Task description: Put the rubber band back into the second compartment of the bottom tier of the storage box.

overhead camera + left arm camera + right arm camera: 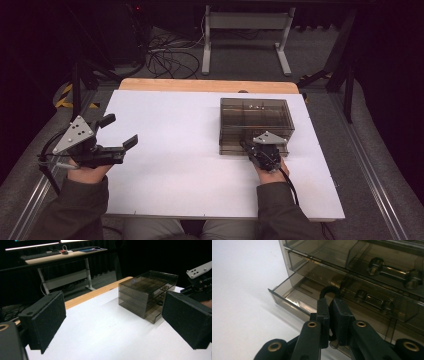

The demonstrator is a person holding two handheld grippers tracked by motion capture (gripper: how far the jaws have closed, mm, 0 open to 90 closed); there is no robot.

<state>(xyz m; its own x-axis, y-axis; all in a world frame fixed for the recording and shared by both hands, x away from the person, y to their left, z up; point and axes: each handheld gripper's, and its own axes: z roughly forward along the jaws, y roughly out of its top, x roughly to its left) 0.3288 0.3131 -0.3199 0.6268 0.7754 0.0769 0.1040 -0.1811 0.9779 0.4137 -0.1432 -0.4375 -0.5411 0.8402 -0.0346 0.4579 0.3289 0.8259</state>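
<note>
A smoky see-through drawer unit stands on the white table top, right of centre. Its bottom drawer is pulled out a little. My right gripper is at the unit's front, shut on the drawer's black loop handle. In the left gripper view it appears at the far right. My left gripper hovers open over the table's left side, far from the unit, with nothing between its pads.
A wooden strip runs along the table's far edge. Behind it stand a white desk frame and floor cables. Metal rails flank the table. Small metal parts lie in the upper drawers.
</note>
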